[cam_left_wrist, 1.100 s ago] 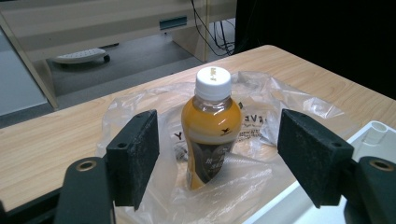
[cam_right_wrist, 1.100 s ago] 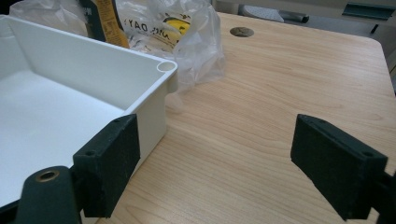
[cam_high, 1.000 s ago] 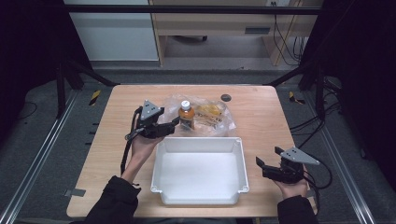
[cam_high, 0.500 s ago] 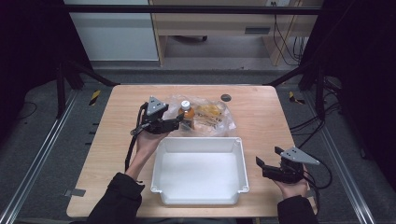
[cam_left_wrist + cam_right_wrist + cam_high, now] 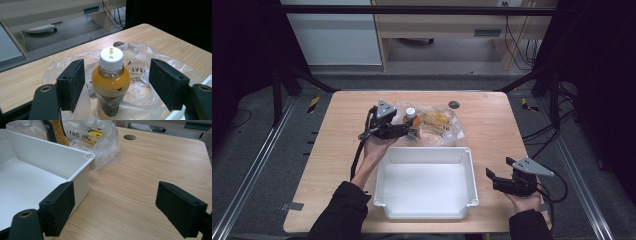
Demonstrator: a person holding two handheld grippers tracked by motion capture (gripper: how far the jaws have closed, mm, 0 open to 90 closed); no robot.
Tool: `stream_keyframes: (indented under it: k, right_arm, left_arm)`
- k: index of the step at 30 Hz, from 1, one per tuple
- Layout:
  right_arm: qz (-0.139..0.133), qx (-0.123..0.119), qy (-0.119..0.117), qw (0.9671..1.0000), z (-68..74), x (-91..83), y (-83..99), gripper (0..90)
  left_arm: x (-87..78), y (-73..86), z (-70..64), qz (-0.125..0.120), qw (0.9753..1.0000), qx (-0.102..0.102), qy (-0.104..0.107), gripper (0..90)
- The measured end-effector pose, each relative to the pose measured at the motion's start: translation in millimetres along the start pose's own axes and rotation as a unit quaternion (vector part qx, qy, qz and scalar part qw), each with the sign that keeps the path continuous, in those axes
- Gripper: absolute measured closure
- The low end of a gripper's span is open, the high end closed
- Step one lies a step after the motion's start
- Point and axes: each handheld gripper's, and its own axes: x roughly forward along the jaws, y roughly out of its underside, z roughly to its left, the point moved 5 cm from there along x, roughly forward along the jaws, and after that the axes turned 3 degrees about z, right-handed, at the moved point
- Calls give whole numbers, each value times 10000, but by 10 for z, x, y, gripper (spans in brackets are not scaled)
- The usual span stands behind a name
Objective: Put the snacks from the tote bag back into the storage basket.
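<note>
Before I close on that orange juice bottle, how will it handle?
The bottle looks nearly full, so probably heavy for its size. It stands upright on crinkled plastic bag, so a nudge may tip it. Its smooth rounded body could slip; the open left gripper straddles its shoulder.

Lighting: even, overhead; tabletop [image 5: 337,150] bright, surroundings from 9 to 3 o'clock were near black. Shadows: soft, short. Glare: mild on plastic bag [image 5: 160,60] and white bin [image 5: 424,155]. Focus: high view soft, grainy; gripper views sharper, jaws slightly blurred.
</note>
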Motion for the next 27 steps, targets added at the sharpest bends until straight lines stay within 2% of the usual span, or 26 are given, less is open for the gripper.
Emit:
stream_keyframes:
  k: [9,15,27]
  right_arm:
    - [2,9,-7,10000,0,2,0,159]
    - [-10,8,3,10000,-6,-2,-1,159]
    - [-4,29,1,10000,-8,-2,0,159]
  left_arm:
    - [103,-9,17,119,9999,91,-63,308]
    - [154,-63,1,71,9998,131,-122,322]
    - [302,-18,23,160,9998,-4,-96,363]
